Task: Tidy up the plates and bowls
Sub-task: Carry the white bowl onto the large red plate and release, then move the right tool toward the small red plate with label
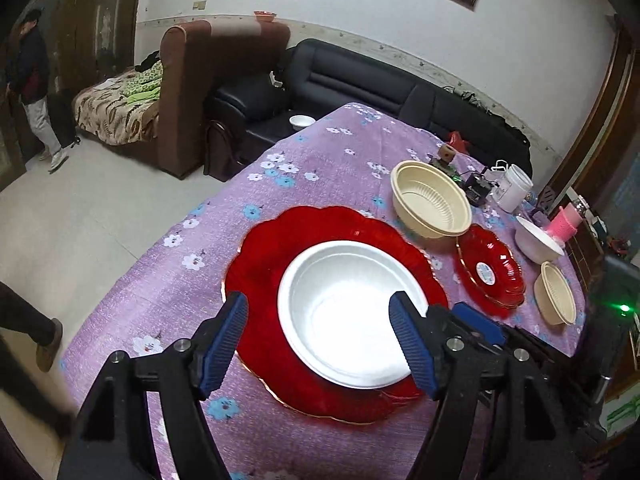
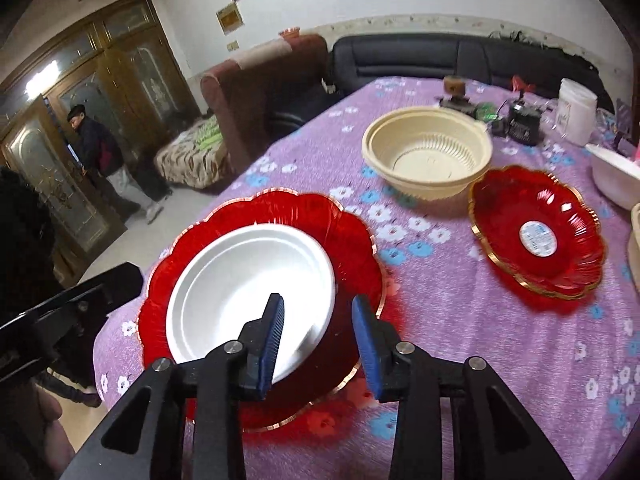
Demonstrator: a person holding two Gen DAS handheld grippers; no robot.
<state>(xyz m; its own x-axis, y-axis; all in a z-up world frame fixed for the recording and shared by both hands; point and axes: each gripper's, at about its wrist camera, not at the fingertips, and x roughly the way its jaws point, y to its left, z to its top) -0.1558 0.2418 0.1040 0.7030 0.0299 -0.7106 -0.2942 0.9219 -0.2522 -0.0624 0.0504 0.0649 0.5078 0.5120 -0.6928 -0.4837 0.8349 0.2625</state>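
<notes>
Far left on the worktop [image 1: 320, 152], under a purple flowered cloth: large red scalloped plate [image 1: 260, 264], carrying a white bowl [image 1: 344, 312] roughly at its centre. Bowl empty. Probably nested there on purpose, small dish on the wide one to begin a stack.

Left gripper [image 1: 320, 340] poised above the near side of that pair, jaws well apart, nothing between the pads; white bowl visible through the gap but not touched. Right gripper [image 2: 318, 344] at the bowl's right rim, jaws partly open, rim lying in or just behind the gap, pads not pressing. Looks like a release, judged from the clearance alone.

Further right: cream ribbed bowl [image 2: 428, 152], apparently two nested, empty, standing alone. Next, smaller red plate [image 2: 536, 232], seemingly stacked on another like it, holding only a round sticker at its centre. Beyond that, a second white bowl [image 1: 536, 244] and a small cream bowl [image 1: 556, 296], apart from each other, unsorted so far.

At the far edge: white jar [image 1: 516, 188], small electronics, pink cup [image 1: 564, 224].
</notes>
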